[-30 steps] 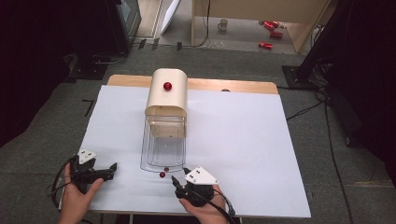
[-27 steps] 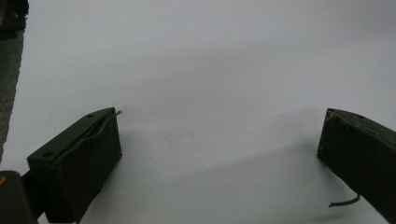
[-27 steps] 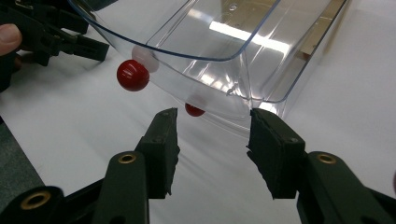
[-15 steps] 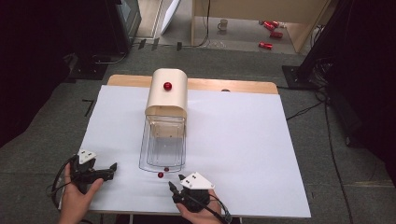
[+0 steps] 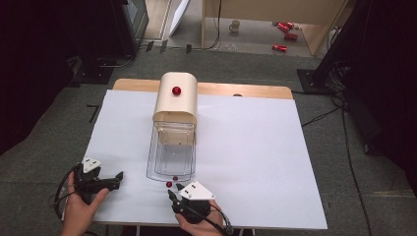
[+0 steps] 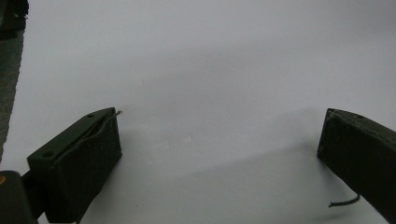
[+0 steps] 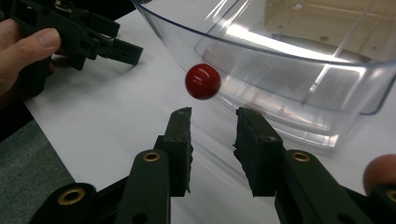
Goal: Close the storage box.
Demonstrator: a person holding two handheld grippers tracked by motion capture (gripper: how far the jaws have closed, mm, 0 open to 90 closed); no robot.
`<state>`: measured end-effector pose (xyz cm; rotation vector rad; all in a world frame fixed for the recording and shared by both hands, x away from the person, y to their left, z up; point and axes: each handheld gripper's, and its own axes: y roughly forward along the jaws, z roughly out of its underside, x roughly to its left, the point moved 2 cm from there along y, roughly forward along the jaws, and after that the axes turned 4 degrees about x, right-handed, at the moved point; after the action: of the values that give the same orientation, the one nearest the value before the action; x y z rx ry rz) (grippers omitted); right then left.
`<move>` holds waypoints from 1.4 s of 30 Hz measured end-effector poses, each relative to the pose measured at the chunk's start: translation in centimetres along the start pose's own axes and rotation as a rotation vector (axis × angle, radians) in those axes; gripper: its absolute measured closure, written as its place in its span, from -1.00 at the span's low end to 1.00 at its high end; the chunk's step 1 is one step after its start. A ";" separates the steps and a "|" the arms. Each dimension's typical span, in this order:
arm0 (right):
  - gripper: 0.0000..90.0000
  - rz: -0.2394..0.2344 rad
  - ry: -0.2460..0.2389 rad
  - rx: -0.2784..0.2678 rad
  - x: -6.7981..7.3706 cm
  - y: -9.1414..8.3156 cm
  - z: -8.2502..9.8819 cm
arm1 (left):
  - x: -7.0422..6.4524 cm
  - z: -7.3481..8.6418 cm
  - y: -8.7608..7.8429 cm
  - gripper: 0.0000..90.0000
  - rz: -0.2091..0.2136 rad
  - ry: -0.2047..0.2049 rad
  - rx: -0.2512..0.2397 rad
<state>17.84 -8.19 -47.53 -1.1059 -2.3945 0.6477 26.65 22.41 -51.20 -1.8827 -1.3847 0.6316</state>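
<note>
Red knob (image 7: 202, 81) on clear drawer (image 7: 299, 70) front, just ahead of right gripper (image 7: 212, 123). Fingers narrowed, just been closing, nothing between yet. Ease forward, centre knob, then pinch. Left gripper (image 5: 110, 180) spread, idle on worktop (image 5: 255, 147).

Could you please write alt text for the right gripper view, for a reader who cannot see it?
The right gripper points its two black jaws, slightly apart with nothing between them, at a small red knob on the front of a clear plastic drawer. At upper left, a hand holds the left gripper over the white table.
</note>
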 end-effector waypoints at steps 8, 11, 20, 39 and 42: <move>0.60 0.009 0.008 0.004 0.4 0.5 -0.6 | 0.0 0.0 0.0 -1.00 0.000 0.000 -0.001; 0.65 0.015 0.009 0.004 0.4 0.5 -0.6 | 0.0 0.0 0.0 -1.00 -0.001 0.000 -0.001; 0.69 0.014 0.007 -0.014 0.3 -0.4 -1.4 | 0.0 0.0 0.0 -1.00 -0.001 0.000 -0.001; 0.71 0.028 0.010 -0.045 -0.4 -1.7 -4.5 | 0.0 0.0 0.0 -1.00 -0.001 -0.001 -0.002; 0.71 0.032 0.009 -0.047 -0.8 -1.6 -5.1 | 0.0 0.0 0.0 -1.00 -0.001 -0.001 -0.002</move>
<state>20.19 -8.59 -42.63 -1.1662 -2.4004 0.5980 26.65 22.39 -51.21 -1.8836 -1.3875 0.6312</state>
